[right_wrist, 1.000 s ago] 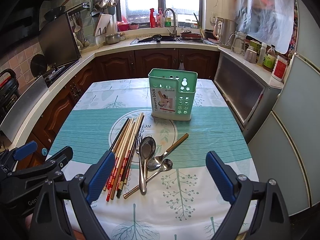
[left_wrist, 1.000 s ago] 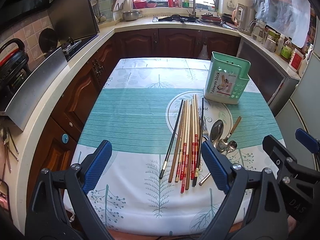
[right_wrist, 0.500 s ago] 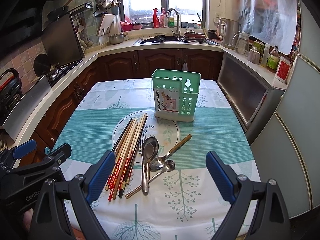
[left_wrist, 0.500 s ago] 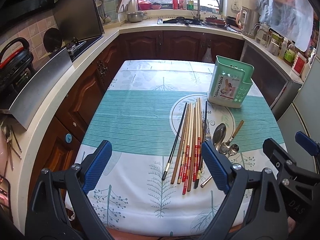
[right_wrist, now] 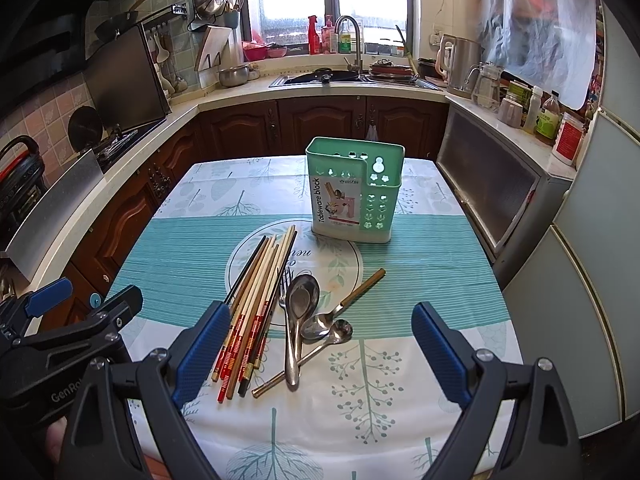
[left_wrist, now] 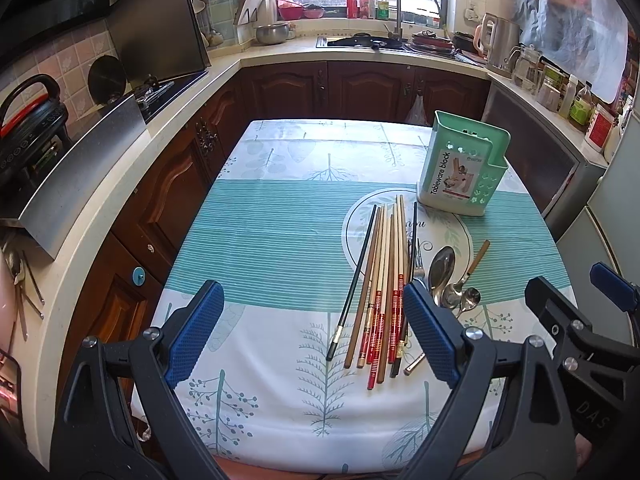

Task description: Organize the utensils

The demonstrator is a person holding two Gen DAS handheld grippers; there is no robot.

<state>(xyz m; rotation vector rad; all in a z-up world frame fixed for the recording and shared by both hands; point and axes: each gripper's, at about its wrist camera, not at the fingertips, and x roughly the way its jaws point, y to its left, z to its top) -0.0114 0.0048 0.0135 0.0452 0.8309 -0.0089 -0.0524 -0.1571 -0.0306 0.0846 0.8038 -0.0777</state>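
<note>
A bundle of chopsticks (left_wrist: 384, 276) (right_wrist: 260, 300) lies lengthwise on the patterned tablecloth, some with red banded ends. To its right lie a fork (right_wrist: 283, 292), steel spoons (left_wrist: 442, 268) (right_wrist: 302, 304) and a wooden-handled spoon (right_wrist: 352, 304). Behind them stands a mint green tableware holder (left_wrist: 460, 168) (right_wrist: 354, 192), upright and empty as far as I can see. My left gripper (left_wrist: 316, 332) is open above the table's near edge, left of the chopsticks. My right gripper (right_wrist: 320, 352) is open over the spoons, holding nothing.
The table (left_wrist: 272, 216) sits between dark wood cabinets (left_wrist: 160, 200) on the left and a grey appliance (right_wrist: 500, 184) on the right. A sink and counter (right_wrist: 328, 78) with bottles, pots and a kettle run along the back.
Both grippers have drawn back and risen slightly, so the table and utensils sit a little farther off in each view. Nothing on the table has moved; both grippers stay open.
</note>
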